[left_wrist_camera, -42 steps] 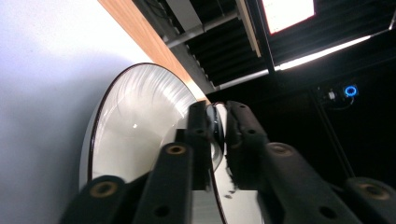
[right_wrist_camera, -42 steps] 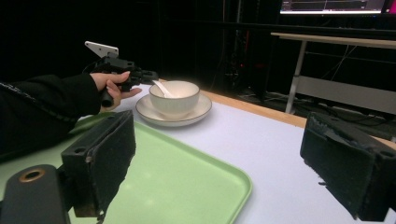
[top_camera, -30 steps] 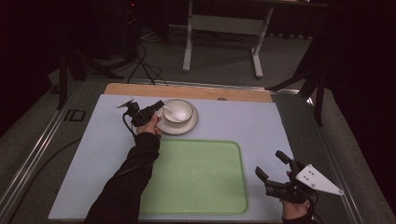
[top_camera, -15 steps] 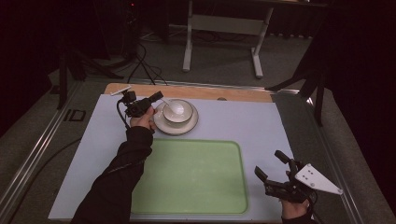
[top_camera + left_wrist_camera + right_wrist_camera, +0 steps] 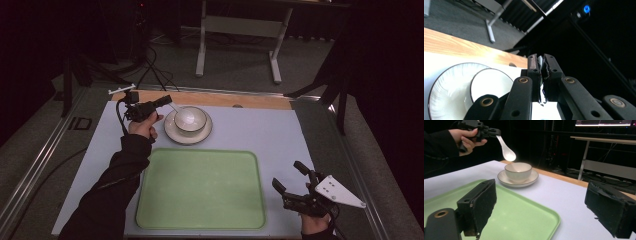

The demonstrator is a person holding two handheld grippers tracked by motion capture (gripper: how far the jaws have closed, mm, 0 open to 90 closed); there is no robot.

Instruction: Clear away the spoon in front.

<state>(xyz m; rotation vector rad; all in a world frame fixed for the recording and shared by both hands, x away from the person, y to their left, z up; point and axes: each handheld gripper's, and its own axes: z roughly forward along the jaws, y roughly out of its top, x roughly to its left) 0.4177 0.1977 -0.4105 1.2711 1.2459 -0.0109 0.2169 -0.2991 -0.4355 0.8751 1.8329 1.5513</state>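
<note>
Left gripper [image 5: 161, 102] clamped on white spoon [image 5: 505, 148], handle slanting down toward 4 o'clock, tip hanging just above bowl [image 5: 190, 120]. Right gripper [image 5: 292, 184] wide open, empty, well apart at 5 o'clock.

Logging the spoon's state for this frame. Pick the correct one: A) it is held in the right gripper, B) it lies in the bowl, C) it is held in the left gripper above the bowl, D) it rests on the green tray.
C: the left gripper is shut on the white spoon, whose scoop hangs just above the bowl.

Bowl [image 5: 189, 120] on saucer [image 5: 172, 133], behind tray [image 5: 200, 220]
</note>
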